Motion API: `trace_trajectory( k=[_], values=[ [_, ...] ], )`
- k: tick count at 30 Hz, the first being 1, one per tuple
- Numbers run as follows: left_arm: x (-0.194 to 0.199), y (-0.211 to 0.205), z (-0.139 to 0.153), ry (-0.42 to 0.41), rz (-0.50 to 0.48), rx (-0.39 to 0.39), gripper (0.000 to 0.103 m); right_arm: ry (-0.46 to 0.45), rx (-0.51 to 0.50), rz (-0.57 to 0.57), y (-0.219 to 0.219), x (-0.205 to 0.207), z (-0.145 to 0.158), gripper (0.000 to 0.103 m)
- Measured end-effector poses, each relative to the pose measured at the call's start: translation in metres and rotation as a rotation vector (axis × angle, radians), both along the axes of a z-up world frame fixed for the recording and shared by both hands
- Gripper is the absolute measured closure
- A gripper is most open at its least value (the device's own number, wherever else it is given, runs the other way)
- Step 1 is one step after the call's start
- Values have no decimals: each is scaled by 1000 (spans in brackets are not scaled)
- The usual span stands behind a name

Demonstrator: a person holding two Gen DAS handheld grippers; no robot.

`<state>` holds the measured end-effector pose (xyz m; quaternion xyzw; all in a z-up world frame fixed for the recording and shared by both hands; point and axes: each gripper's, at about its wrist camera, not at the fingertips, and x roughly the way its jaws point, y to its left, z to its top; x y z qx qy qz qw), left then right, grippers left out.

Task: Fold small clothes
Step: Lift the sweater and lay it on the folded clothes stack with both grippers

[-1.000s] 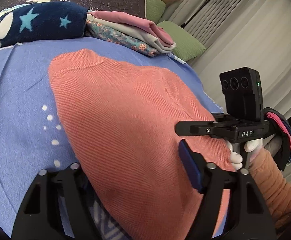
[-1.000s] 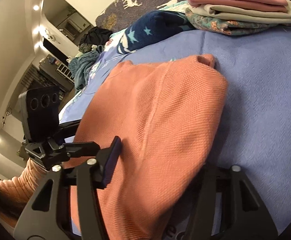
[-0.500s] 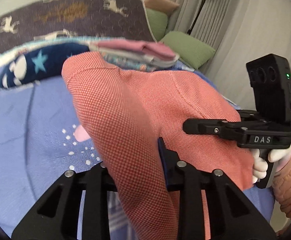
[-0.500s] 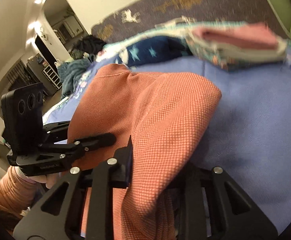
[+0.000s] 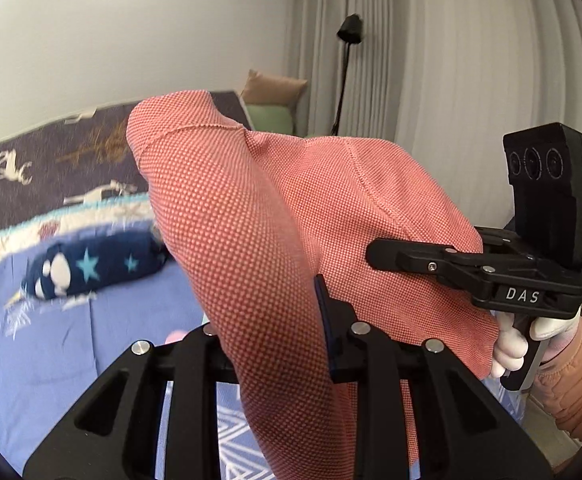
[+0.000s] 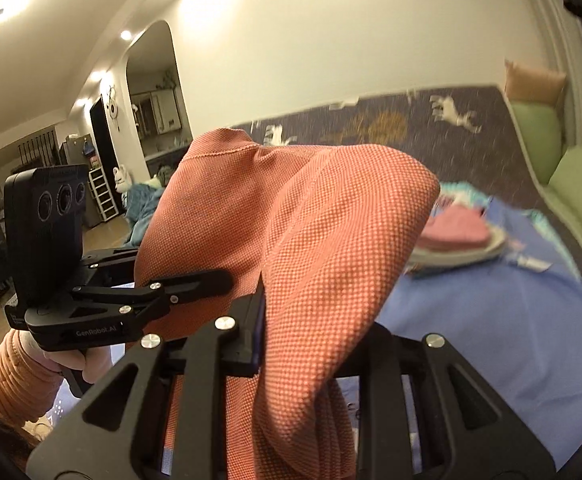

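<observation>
**Both grippers lift the orange garment off the bed**

Left gripper (image 5: 279, 320) pinches the coral-orange knit garment (image 5: 251, 216), its jaws pressed onto a thick fold that rises ahead of them and drapes down between the black arms. Left of it and lower lies the blue bedspread (image 5: 51, 344), with a navy star-print bundle (image 5: 91, 268) further out. Ahead and to its right, the right gripper (image 5: 387, 254) bites the garment's other edge, held by a white-gloved hand (image 5: 519, 340) in an orange sleeve (image 5: 571, 384).

Seen from the right gripper (image 6: 299, 320), the left one (image 6: 195, 284) sits to its left, clamped on the same cloth. Its own jaws squeeze the garment (image 6: 311, 240), which hangs down between them. Beyond, to its right, folded clothes (image 6: 455, 236) rest on the bedspread (image 6: 491, 328), with green cushions (image 6: 579, 184) further right.
</observation>
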<state>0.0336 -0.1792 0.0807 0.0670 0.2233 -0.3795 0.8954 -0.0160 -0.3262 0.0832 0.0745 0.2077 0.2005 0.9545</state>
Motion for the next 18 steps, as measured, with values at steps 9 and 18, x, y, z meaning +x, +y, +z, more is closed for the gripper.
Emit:
trace_trajectory(
  k=[9, 18],
  values=[
    [32, -50, 70, -105, -31, 7, 76, -117, -110, -95, -33, 22, 71, 81],
    [109, -101, 121, -140, 26, 14, 76, -163, -148, -173, -75, 109, 120, 81]
  ],
)
